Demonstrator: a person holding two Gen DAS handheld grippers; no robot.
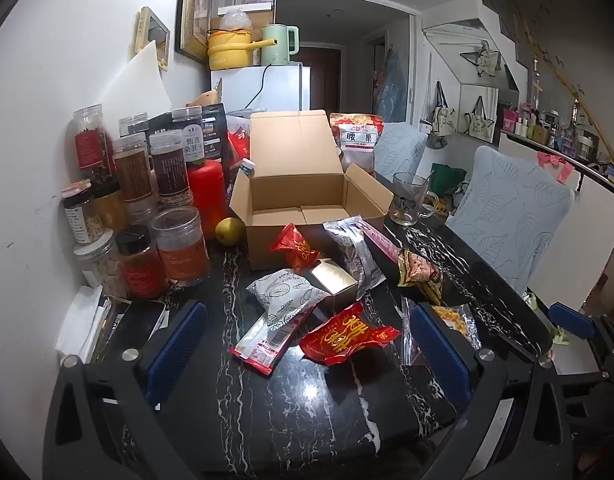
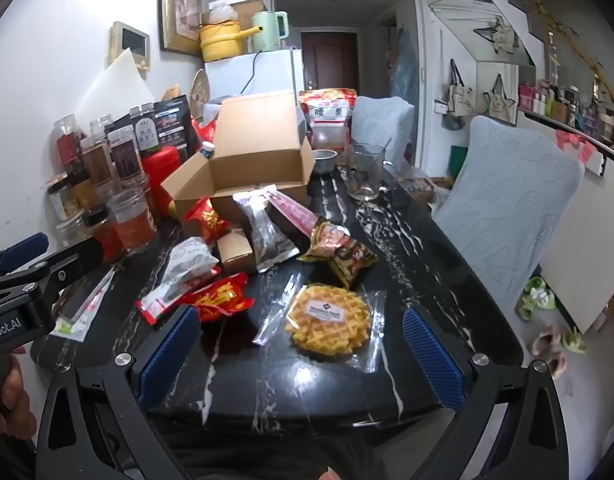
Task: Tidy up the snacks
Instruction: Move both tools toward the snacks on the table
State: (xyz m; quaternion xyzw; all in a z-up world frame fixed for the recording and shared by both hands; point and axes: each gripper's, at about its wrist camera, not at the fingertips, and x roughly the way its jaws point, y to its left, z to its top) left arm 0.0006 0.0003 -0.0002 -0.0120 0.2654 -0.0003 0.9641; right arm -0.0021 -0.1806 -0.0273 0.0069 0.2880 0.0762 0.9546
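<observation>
Both the left gripper (image 1: 309,344) and right gripper (image 2: 301,346) are spread wide, holding nothing, above the black marble surface (image 2: 407,240). A round yellow waffle in clear wrap (image 2: 327,318) lies near an open brown cardboard box (image 2: 243,160), which looks empty.

Snack packets (image 1: 349,336) before open box (image 1: 299,200)

Waffle packet (image 1: 453,320) half hidden behind tool finger, jar labels (image 1: 169,170) unreadable
</observation>
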